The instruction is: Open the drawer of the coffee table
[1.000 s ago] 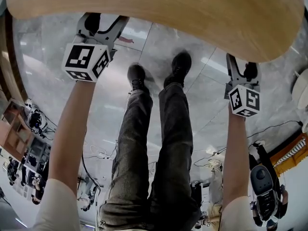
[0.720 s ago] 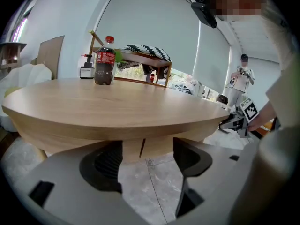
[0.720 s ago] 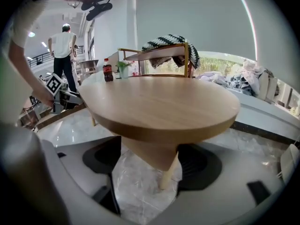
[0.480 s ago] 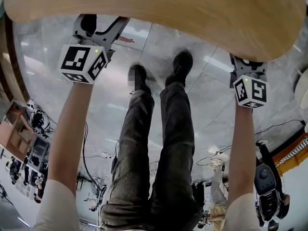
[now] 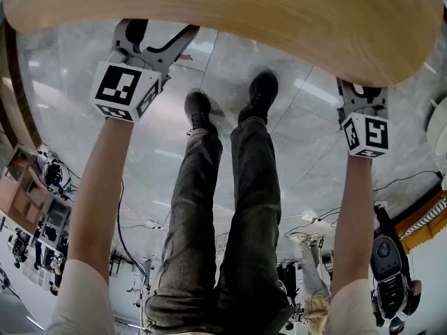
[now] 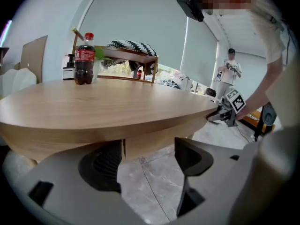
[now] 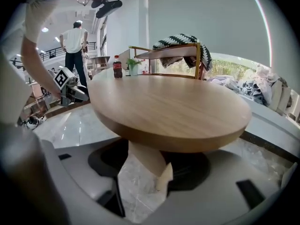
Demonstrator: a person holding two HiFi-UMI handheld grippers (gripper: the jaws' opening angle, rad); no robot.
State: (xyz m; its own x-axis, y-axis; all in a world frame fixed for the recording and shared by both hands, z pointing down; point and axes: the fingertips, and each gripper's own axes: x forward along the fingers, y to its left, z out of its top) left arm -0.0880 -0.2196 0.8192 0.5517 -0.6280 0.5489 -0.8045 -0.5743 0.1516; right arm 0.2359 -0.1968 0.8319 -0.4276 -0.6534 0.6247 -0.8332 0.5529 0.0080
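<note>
**Two-sided approach, nothing gripped yet**

Left gripper [image 6: 147, 161] and right gripper [image 7: 150, 170] sit at the near rim of the round wooden bench [image 5: 230, 12], one toward each end of that rim, tips tucked just under the top. Judgement: this is the reach-in, looking for the drawer from below the top.

Left gripper: fingers [image 6: 192, 156] spread wide, having just been opening, and touching nothing. Beyond the gap, directly under the bench top, is a wooden panel [image 6: 150, 146] with a vertical seam at its left end. It is probably the drawer front, but no handle shows, so this is not certain. The wide spread is presumably meant to straddle the panel's lower edge.

Right gripper: fingers [image 7: 110, 161] apart, having just been closing part way. A slanted wooden leg [image 7: 143, 153] of the bench lines up with the gap and seems to lie beyond it; the pads are not on it.

Drawer: beneath the bench top, closed as far as I can tell.

Cola bottle [image 6: 85, 59]: upright on the far side of the bench top. A sharp tug could rock it, so the pull should be level and slow.
</note>
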